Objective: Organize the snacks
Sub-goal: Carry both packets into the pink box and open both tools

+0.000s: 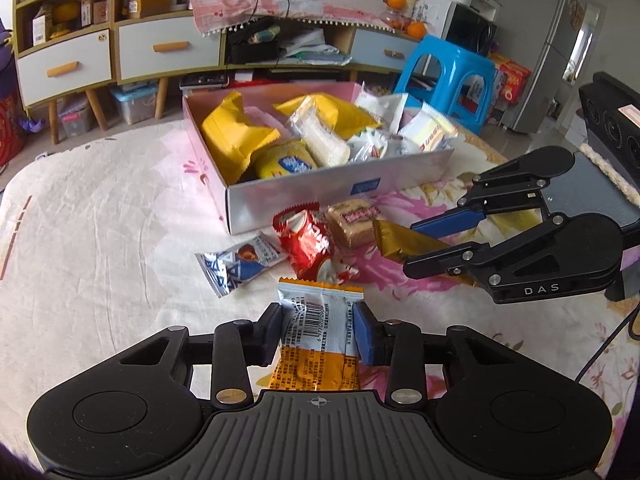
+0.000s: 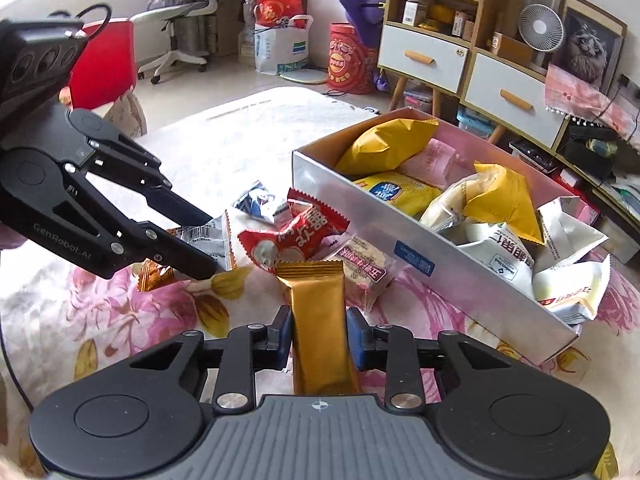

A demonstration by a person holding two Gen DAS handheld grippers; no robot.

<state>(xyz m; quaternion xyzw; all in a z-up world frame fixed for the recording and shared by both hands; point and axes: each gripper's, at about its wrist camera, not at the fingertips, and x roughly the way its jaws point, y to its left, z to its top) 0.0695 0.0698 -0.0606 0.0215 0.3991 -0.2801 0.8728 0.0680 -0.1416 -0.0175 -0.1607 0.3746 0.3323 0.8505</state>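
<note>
My left gripper (image 1: 318,330) is shut on an orange and silver snack packet (image 1: 316,312), held just above the floral cloth; it also shows in the right wrist view (image 2: 208,240). My right gripper (image 2: 316,336) is shut on a gold snack bar (image 2: 318,320), also seen in the left wrist view (image 1: 404,240). A silver and pink box (image 1: 320,196) filled with several snack bags stands beyond. In front of it lie a red packet (image 1: 308,242), a blue and silver packet (image 1: 240,262) and a biscuit pack (image 1: 354,222).
The table has a floral cloth (image 1: 100,220). Behind it stand a drawer cabinet (image 1: 152,48), a blue plastic stool (image 1: 448,72) and a fridge (image 1: 548,40). A red chair (image 2: 104,64) and an office chair (image 2: 176,16) stand on the floor.
</note>
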